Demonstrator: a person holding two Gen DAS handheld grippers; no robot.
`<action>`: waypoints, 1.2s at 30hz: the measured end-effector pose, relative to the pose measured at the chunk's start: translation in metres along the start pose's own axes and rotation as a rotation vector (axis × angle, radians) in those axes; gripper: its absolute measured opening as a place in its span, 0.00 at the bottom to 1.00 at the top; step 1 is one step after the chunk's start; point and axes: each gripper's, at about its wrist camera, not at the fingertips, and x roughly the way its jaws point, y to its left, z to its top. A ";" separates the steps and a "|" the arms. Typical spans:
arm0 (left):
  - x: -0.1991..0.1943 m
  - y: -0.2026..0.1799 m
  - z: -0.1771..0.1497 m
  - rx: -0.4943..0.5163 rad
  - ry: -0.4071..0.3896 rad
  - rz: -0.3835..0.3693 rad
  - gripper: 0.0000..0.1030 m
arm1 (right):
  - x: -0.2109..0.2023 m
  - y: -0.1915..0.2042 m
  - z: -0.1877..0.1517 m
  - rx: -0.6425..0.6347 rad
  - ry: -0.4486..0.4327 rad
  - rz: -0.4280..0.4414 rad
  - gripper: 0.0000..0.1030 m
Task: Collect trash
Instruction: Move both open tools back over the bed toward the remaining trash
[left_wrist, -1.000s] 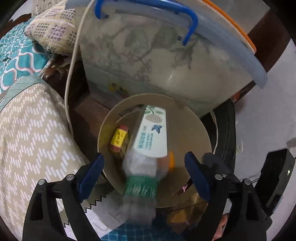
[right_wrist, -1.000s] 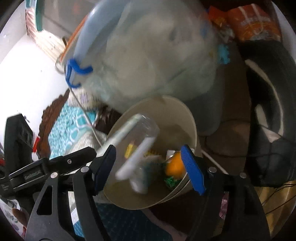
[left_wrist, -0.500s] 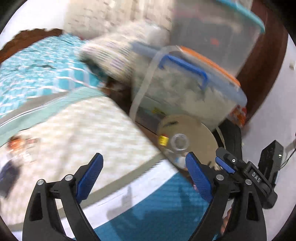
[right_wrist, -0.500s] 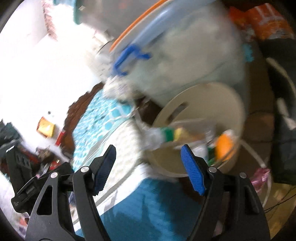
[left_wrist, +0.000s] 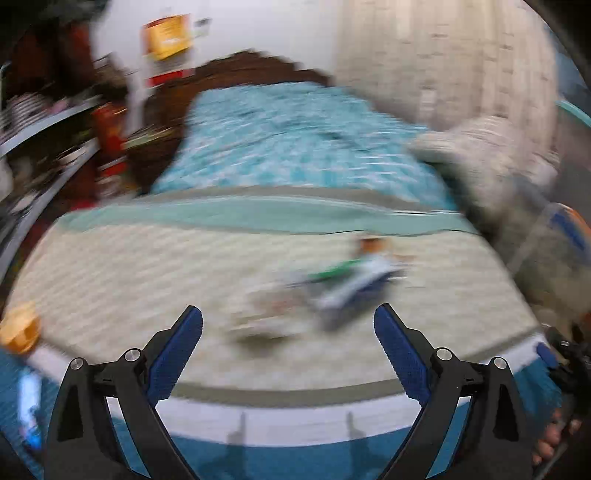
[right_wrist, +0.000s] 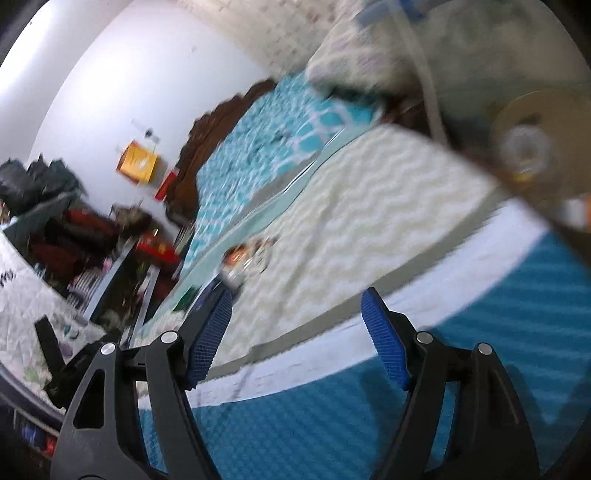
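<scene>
On cream zigzag blanket (left_wrist: 122, 273), blurred trash pile (left_wrist: 332, 288) lies ahead of left gripper (left_wrist: 288, 354), slightly right of its centre line, apart from blue pads. Left jaws have just been opening, now spread wide, nothing between. Right gripper (right_wrist: 295, 332) spread, empty; same trash (right_wrist: 243, 262) beyond its left finger. Round bin (right_wrist: 539, 147) at upper right, off bed edge.

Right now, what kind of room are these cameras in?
Most likely a lived-in bedroom: a bed with a teal-and-white patterned bedspread, a dark carved wooden headboard, and a patterned pillow at its side.
</scene>
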 end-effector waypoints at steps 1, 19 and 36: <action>0.000 0.020 -0.002 -0.039 0.011 0.013 0.88 | 0.010 0.009 -0.002 -0.015 0.019 0.006 0.72; -0.056 0.116 -0.051 -0.319 -0.045 0.159 0.89 | 0.086 0.072 -0.043 -0.220 0.076 -0.004 0.73; -0.065 0.099 -0.034 -0.278 -0.166 0.136 0.92 | 0.082 0.081 -0.046 -0.262 -0.071 -0.301 0.73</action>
